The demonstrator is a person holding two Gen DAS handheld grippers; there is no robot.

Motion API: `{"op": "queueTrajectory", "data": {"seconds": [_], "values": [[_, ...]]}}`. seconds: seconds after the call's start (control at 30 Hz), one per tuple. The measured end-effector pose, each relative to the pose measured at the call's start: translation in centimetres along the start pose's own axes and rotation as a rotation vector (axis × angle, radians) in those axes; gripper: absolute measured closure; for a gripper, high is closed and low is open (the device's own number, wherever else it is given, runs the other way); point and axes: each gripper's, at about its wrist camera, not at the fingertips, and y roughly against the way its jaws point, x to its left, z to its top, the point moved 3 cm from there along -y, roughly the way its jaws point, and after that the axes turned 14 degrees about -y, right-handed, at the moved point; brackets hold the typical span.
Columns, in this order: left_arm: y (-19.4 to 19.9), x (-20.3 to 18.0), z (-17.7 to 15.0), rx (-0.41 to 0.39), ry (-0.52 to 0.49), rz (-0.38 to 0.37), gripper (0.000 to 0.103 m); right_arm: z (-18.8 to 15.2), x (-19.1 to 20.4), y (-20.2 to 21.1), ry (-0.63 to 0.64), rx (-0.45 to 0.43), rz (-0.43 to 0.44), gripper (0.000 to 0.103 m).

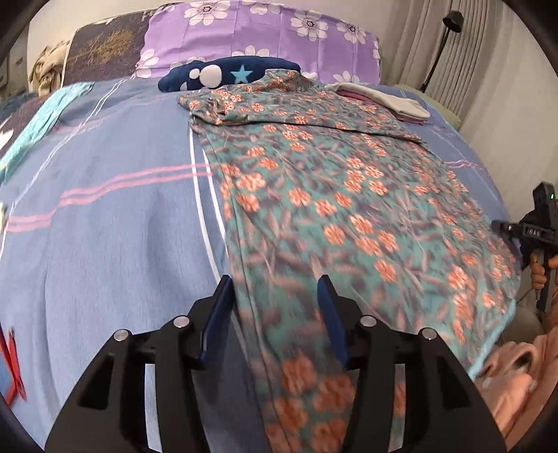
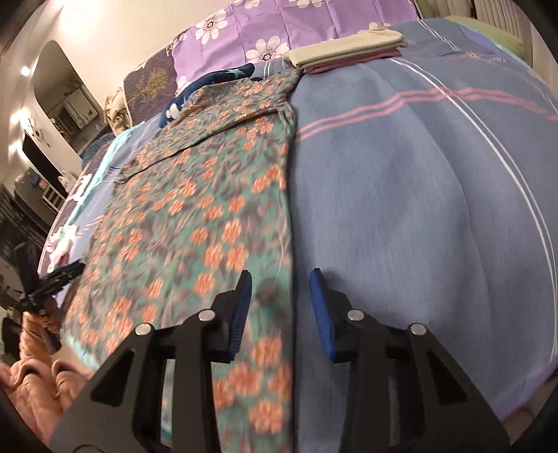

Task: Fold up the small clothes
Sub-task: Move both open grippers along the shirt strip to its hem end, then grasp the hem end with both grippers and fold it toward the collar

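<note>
A teal garment with orange flowers (image 1: 331, 195) lies spread flat on the blue striped bedsheet (image 1: 122, 244), its top part folded over at the far end. My left gripper (image 1: 275, 296) hovers over the garment's near left edge with its blue pads apart; the cloth runs under the gap. In the right wrist view the same garment (image 2: 195, 209) fills the left half, and my right gripper (image 2: 279, 289) stands over its near right edge, pads apart, nothing pinched. Each gripper shows in the other's view: the right gripper (image 1: 537, 233) and the left gripper (image 2: 48, 278).
A folded beige and pink stack (image 1: 383, 101) (image 2: 348, 52) sits at the far right of the bed. A navy star-print item (image 1: 226, 73) and a purple flowered pillow (image 1: 261, 31) lie at the head. A person's fluffy pink sleeve (image 1: 512, 376) is near the bed's front edge.
</note>
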Motion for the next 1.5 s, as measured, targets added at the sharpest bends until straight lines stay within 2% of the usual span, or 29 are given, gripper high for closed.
{"op": "queueTrajectory", "data": {"seconds": [0.17,0.3,0.47,0.5,0.53,0.57,0.6,0.63,0.67,0.77,0.9,0.97,1.07,1.17,1.23,1.3,1.33,1.5], "values": [[2.6,-0.2,-2.7,-0.018,0.088,-0.11,0.052,-2.3,-0.9,1.9,-0.017,0.043,0.077,0.067],[3.1,-0.5,-4.0,-0.036,0.127,-0.159,0.053,-3.1,-0.3,1.8,-0.002,0.064,0.143,0.054],[3.3,-1.6,-4.5,-0.043,0.14,-0.234,0.054,-2.9,0.4,1.4,-0.004,0.067,0.15,0.053],[3.5,-1.9,-4.6,-0.043,0.132,-0.247,0.056,-2.9,0.3,1.5,-0.007,0.073,0.153,0.053],[3.5,-1.9,-4.7,-0.043,0.126,-0.251,0.065,-2.8,0.2,1.4,-0.007,0.074,0.149,0.056],[3.2,-1.9,-4.6,-0.038,0.126,-0.242,0.082,-2.6,0.2,1.3,-0.01,0.072,0.145,0.058],[2.9,-1.6,-4.5,-0.035,0.133,-0.239,0.093,-2.4,0.1,1.0,-0.018,0.066,0.137,0.07],[2.5,-1.3,-4.1,-0.03,0.155,-0.242,0.097,-2.0,0.0,0.5,-0.034,0.068,0.131,0.093],[2.6,-1.1,-3.8,-0.036,0.162,-0.238,0.097,-1.7,-0.2,0.2,-0.058,0.073,0.131,0.1],[4.8,-1.3,-1.1,-0.139,0.105,-0.174,0.097,-0.5,0.1,0.9,-0.114,0.042,0.207,0.1],[9.8,-1.4,2.4,-0.342,0.064,-0.185,0.097,1.8,1.6,4.7,-0.108,-0.073,0.315,0.1],[12.2,-1.7,3.6,-0.418,0.045,-0.174,0.097,2.7,2.8,7.6,-0.082,-0.146,0.383,0.101],[15.0,-2.5,4.1,-0.48,0.026,-0.135,0.098,2.5,4.4,11.5,-0.019,-0.231,0.411,0.101],[18.5,-3.4,3.4,-0.525,0.026,-0.082,0.097,1.7,4.4,15.2,-0.017,-0.282,0.497,0.101],[20.6,-3.8,2.9,-0.565,0.018,-0.047,0.097,1.2,4.0,17.5,-0.001,-0.35,0.508,0.101],[21.6,-4.0,2.7,-0.584,0.003,-0.011,0.097,1.2,3.6,18.5,0.015,-0.397,0.475,0.101],[21.3,-3.9,2.8,-0.574,0.001,-0.006,0.097,1.5,3.4,18.1,0.009,-0.394,0.464,0.101],[15.7,-2.2,3.8,-0.442,0.076,-0.042,0.097,3.0,2.4,12.8,-0.072,-0.298,0.426,0.101]]}}
